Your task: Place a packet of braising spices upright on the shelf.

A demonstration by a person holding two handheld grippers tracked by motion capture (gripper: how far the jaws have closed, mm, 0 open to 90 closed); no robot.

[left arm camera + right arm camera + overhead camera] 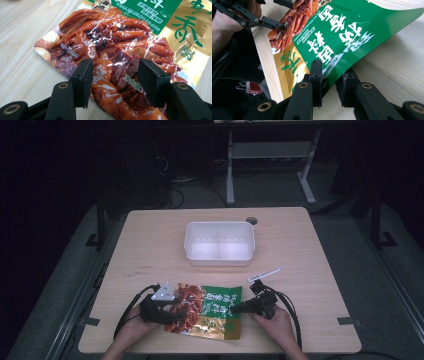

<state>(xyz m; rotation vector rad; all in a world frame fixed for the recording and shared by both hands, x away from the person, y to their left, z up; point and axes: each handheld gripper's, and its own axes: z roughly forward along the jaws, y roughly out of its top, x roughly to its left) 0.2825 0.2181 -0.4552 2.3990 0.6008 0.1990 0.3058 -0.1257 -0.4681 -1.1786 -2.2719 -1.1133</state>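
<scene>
Near the front edge of the worktop [150, 245] lies a foil snack pouch [212, 310], red food print at its left end, green and gold lettering toward its right. The left hand-held gripper [172, 312] is clamped on the red-printed end; in the left gripper view its two black jaws stand on either side of the pouch [117, 50], pinching the foil between them. The right hand-held gripper [235, 309] has hold of the green end: in the right gripper view the pouch [342, 32] edge passes between the jaws, one above the foil and one beneath, with that end lifted a little off the wood. A hand [272, 320] holds this gripper from below.

Farther back, mid-worktop, stands a white two-compartment tray [219, 243]. A thin white strip [264, 274] lies between the tray and the right hand-held gripper, apart from both.
</scene>
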